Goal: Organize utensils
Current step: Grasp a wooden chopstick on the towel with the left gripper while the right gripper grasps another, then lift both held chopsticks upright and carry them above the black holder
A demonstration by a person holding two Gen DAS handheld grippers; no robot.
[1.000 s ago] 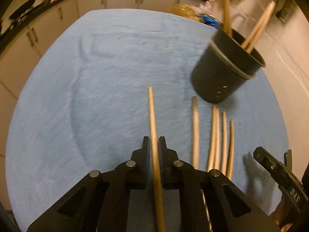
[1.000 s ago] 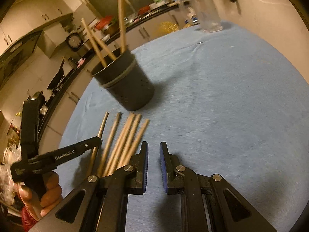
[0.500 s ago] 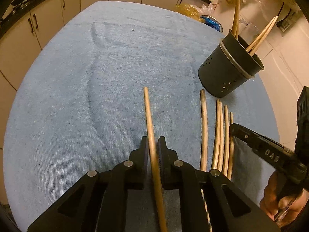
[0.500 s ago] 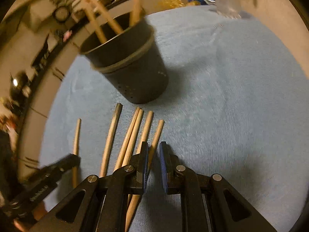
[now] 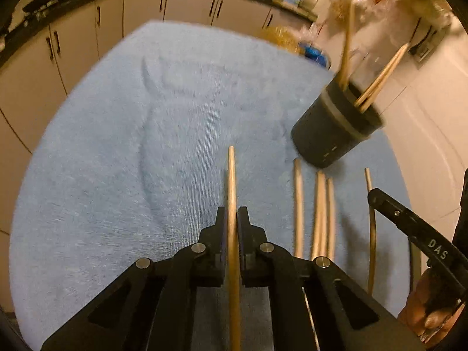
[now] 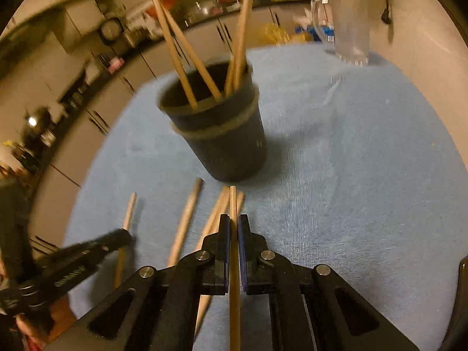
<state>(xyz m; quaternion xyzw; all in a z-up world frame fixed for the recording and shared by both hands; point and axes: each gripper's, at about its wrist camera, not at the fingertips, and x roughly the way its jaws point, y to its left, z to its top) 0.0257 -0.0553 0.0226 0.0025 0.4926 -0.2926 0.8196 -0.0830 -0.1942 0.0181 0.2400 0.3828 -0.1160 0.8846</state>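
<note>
- L gripper [image 5: 231, 219]: jaws clamped on one wooden chopstick [image 5: 232, 181], stick runs fwd between the pads, tip out ahead over the blue towel [image 5: 117, 161].
- R gripper [image 6: 231, 225]: jaws closed narrow on a second chopstick [image 6: 232, 204]; they've just been closing, stick sits between the pads, tip pointing toward the holder base.
- Black utensil holder [image 6: 228, 146] upright on the towel, ahead of the R gripper; several chopsticks already standing in it, leaning outward.
- Loose chopsticks [image 5: 321, 210] lie flat on the towel in a rough row just in front of the holder, between the two grippers; three show in left-wrist view, two of them side by side.
- R gripper also shows at the right edge of left-wrist view, w/ its held stick hanging from it; a hand [image 5: 427, 316] grips it low in the corner.
- Clear glass [image 6: 351, 29] at the towel's far edge, well apart from the holder.
- Both views motion-blurred; kitchen cabinets [image 5: 87, 44] behind.
</note>
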